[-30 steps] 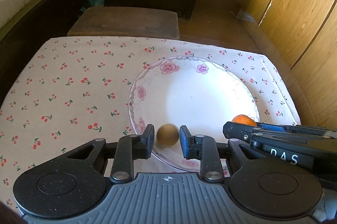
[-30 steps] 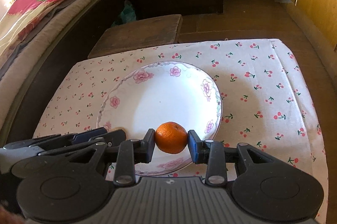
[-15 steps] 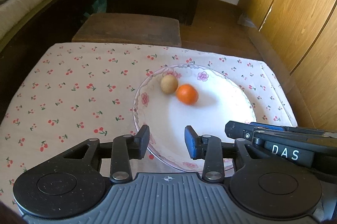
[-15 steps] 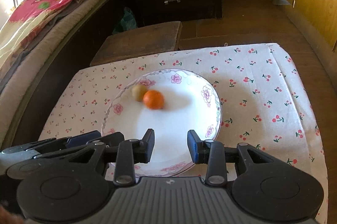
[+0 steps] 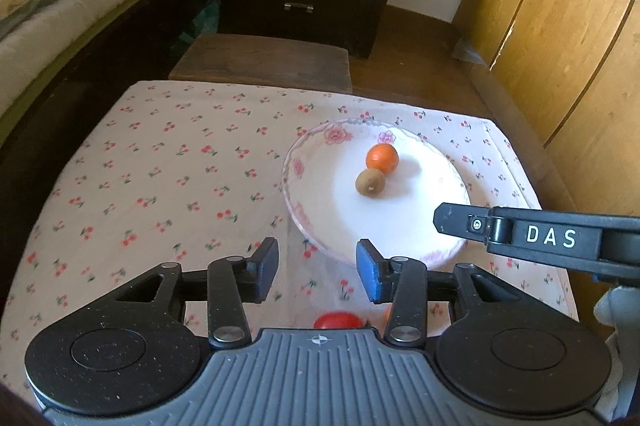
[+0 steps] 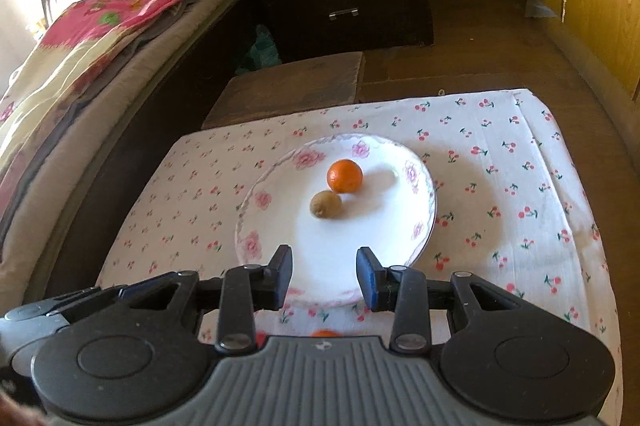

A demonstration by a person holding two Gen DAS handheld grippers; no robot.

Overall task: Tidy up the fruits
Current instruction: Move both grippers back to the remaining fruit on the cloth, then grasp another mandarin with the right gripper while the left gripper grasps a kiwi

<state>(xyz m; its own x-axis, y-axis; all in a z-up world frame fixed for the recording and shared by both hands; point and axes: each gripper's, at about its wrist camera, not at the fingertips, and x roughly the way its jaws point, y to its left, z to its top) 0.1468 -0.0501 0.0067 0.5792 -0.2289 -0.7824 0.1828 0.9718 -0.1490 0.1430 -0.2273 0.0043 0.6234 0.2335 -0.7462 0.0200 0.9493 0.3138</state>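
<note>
**Two fruits on the plate, both grippers held apart**

The left gripper [image 5: 317,272] is seen with its jaws spread wide, nothing between them, poised above the cherry-print cloth [image 5: 168,178] just short of the plate's near rim. The right gripper [image 6: 323,276] is likewise held wide apart and unloaded, its fingertips lined up over the near edge of the plate [image 6: 420,222].

On the white floral plate [image 5: 440,182] an orange [image 5: 382,158] and a kiwi [image 5: 370,183] are found side by side, touching or very nearly so, the orange on the far side and the kiwi nearer the cameras. The same pair is picked up in the right wrist view: orange [image 6: 344,176] behind, kiwi [image 6: 326,204] in front, both sitting left of the plate's centre.

Below the left gripper's fingers a red fruit [image 5: 339,320] is glimpsed on the cloth, mostly hidden by the gripper body. A sliver of another orange-coloured fruit [image 6: 325,333] is caught at the same spot in the right wrist view; its kind cannot be told.

Beyond the cloth a dark wooden stool [image 5: 264,62] is seen.
</note>
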